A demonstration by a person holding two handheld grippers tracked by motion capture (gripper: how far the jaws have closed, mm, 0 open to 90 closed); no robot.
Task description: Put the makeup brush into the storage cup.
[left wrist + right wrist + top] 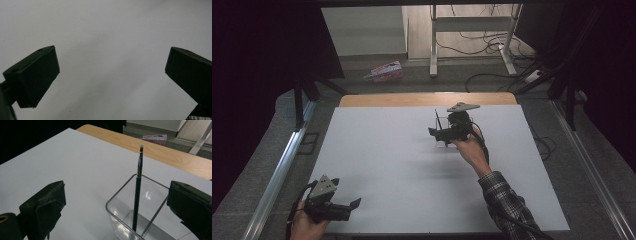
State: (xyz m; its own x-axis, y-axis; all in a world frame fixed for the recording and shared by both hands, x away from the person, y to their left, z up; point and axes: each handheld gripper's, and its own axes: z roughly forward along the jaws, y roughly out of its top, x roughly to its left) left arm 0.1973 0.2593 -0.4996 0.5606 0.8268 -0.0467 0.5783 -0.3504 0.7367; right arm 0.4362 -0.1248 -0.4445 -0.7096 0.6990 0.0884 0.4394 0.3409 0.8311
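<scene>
- A brush (137, 195) is standing in a container (130, 220) on the sheet (402, 165) (right of centre).
- The right gripper (443, 134) is sitting beside the container; the left gripper (347, 207) is resting at the near-left corner.

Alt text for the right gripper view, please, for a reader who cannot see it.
A thin dark brush stands upright in a clear square container on the white table, between the open right tongs, whose jaws sit wide apart and touch neither. A wooden edge and a pink box on the floor lie beyond.

Lab: curtained rig, floor cables (492, 42)
</scene>
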